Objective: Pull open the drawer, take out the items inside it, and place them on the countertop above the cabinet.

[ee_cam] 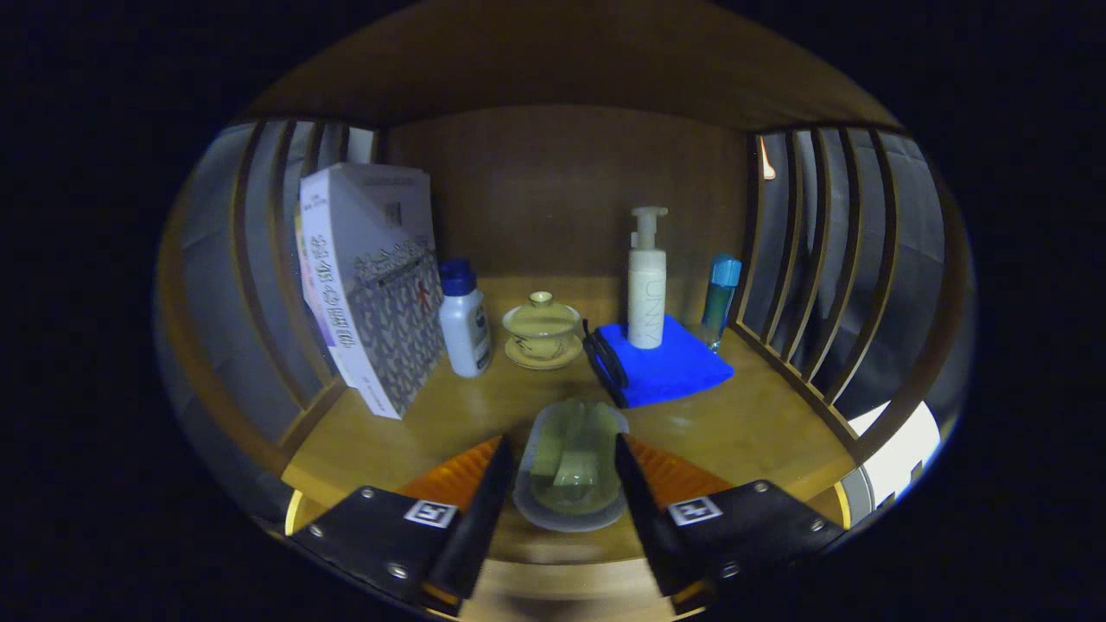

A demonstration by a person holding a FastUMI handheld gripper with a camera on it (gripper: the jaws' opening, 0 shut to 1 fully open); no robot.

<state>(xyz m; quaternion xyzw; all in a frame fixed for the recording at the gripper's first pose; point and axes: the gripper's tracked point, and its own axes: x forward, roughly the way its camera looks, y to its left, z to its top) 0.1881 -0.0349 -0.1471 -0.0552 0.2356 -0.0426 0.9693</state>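
A clear, round plastic container (572, 484) with pale green pieces inside sits between my two fingers, over the front part of the wooden countertop (752, 423). My gripper (563, 451) is shut on it, the left finger (497, 484) and the right finger (629, 484) each pressing a side. I cannot tell whether the container's base touches the wood or hangs just above it. The drawer is hidden from here.
Beyond the fingers stand leaning books (367, 276) on the left, a white bottle with a blue cap (462, 324), a lidded yellow teacup on a saucer (542, 333), a pump bottle (646, 289) on a blue folded cloth (670, 367), and a blue bottle (719, 298). Slatted wooden sides (804, 285) flank the shelf.
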